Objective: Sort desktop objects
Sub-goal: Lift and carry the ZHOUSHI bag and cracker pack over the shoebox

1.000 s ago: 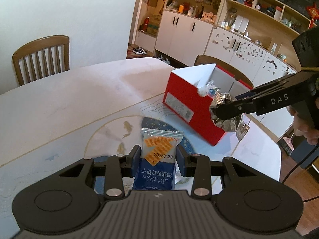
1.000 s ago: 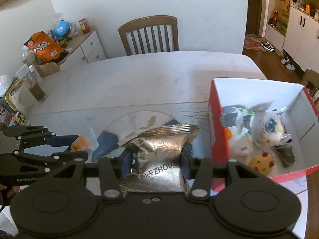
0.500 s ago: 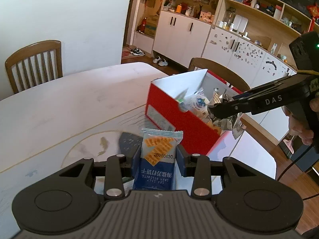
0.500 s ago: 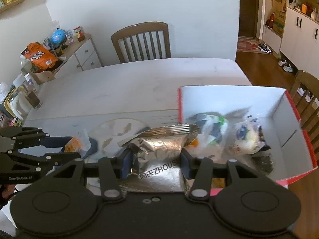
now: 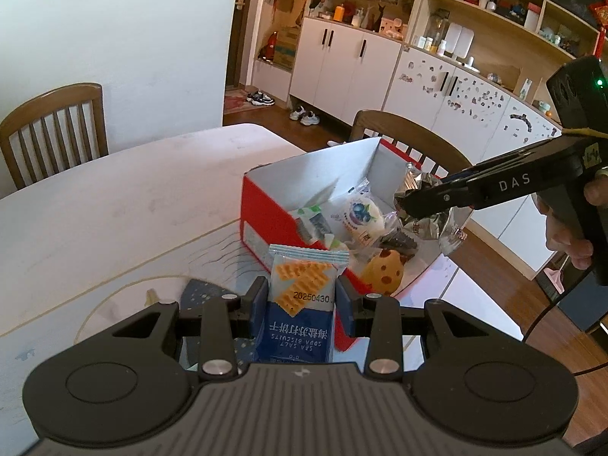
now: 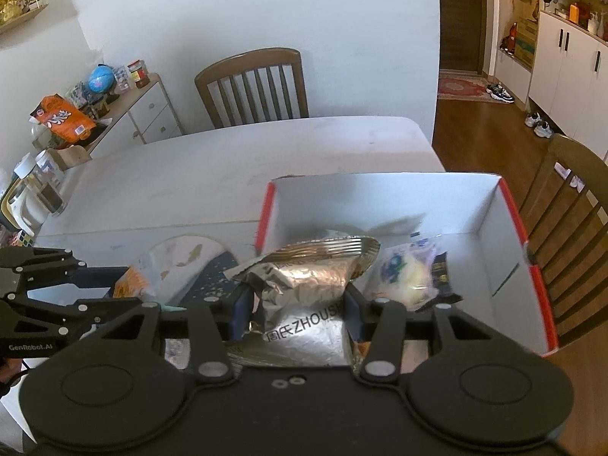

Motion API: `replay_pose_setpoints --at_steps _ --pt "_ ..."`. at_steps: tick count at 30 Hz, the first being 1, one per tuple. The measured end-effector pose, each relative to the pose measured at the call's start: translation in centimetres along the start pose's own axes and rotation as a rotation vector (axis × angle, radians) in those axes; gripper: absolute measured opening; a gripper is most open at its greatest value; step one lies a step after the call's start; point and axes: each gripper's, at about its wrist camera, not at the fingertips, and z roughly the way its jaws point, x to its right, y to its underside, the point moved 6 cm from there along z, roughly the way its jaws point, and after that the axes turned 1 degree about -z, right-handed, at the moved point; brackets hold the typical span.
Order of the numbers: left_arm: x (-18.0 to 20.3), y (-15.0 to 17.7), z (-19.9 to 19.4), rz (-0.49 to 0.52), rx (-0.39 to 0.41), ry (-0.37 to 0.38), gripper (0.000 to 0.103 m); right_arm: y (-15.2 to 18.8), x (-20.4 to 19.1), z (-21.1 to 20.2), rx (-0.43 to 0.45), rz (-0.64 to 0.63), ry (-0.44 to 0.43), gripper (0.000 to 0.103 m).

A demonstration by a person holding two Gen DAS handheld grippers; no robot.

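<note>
Item 1, obscured: I am seeing the lower half of the silver foil packet (image 6: 304, 296) disappearing behind my right hand-held gripper (image 6: 296, 304), and the printing on it is cut off. The snacks on the floor of the red box (image 5: 266, 220) are overlapping; I am only making out a white wrapped bun (image 5: 359, 214) and a spotted cookie (image 5: 383, 271), the rest being unclear.

Item 2, surroundings: the box is sitting on the white table (image 5: 114, 197), open at the top, with a wooden chair (image 5: 410, 140) behind it and another chair (image 6: 254, 83) at the far side. A cabinet with an orange bag (image 6: 62, 117) is standing along the wall.

Item 3, left hand-held gripper (image 5: 302, 300): its pads are pressing on both sides of a blue soda biscuit packet (image 5: 300, 304), which is standing upright just before the box's near wall.

Item 4, right hand-held gripper: it is clamping the foil packet at a partly closed width, holding it over the box's open interior, above the snacks.
</note>
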Motion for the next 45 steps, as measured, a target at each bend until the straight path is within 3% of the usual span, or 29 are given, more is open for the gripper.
replay_pose_setpoints --at_steps 22,45 --pt "6.0 -3.6 7.2 0.070 -0.047 0.026 0.037 -0.5 8.3 0.2 -0.009 0.022 0.008 0.049" --pt "6.4 -6.9 15.4 0.112 -0.106 -0.070 0.037 1.0 12.7 3.9 -0.084 0.006 0.027 0.049"
